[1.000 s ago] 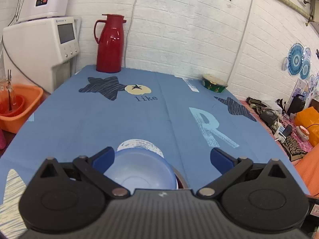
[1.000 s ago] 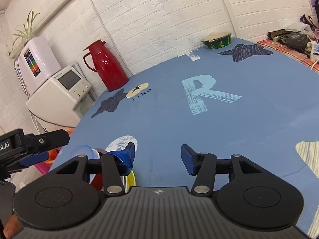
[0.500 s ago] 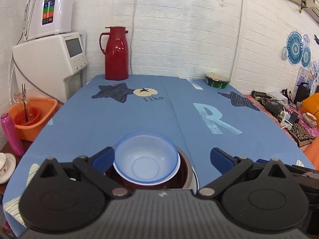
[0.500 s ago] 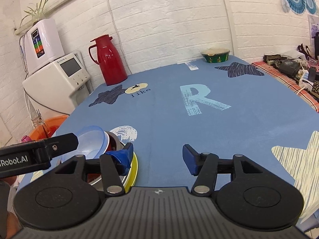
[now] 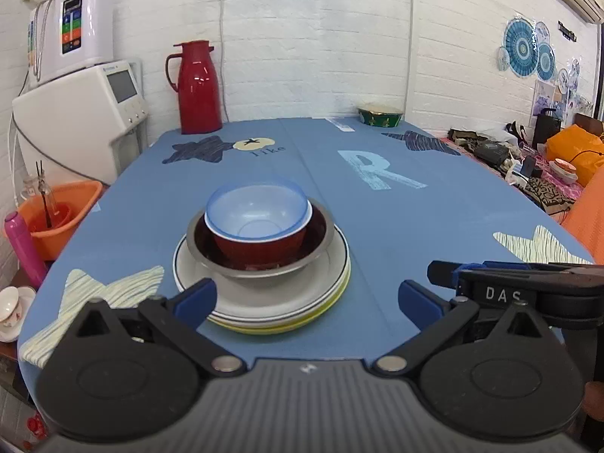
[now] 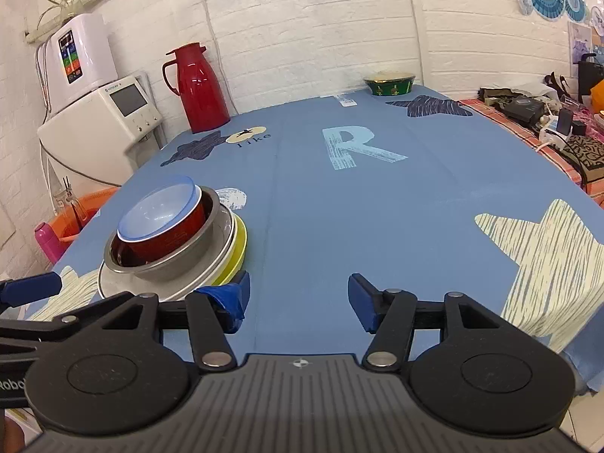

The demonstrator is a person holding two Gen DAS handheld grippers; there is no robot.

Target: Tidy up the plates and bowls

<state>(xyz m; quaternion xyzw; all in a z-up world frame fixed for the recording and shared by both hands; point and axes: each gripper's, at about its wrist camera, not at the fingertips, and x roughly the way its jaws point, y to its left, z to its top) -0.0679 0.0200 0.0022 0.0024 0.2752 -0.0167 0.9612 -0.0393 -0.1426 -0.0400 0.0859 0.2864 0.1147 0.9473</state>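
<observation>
I see both claws spread wide and holding nothing: the left claw (image 5: 307, 300) just short of the plates (image 5: 264, 302); the right claw (image 6: 298, 296) beside them; the blue bowl (image 5: 258, 207) sits nested in a red bowl (image 5: 260, 243), inside a metal bowl (image 5: 260, 260), on the desk (image 5: 396, 226).

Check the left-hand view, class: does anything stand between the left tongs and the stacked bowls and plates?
Nothing visible does. The left tongs are open right before the plates, with only bare tablecloth around the stack.

A lived-in home room: behind the blue-clothed table (image 5: 377, 226), a red thermos (image 5: 198, 87) stands against the white brick wall, with a water purifier (image 5: 81, 26) to the thermos's left.
</observation>
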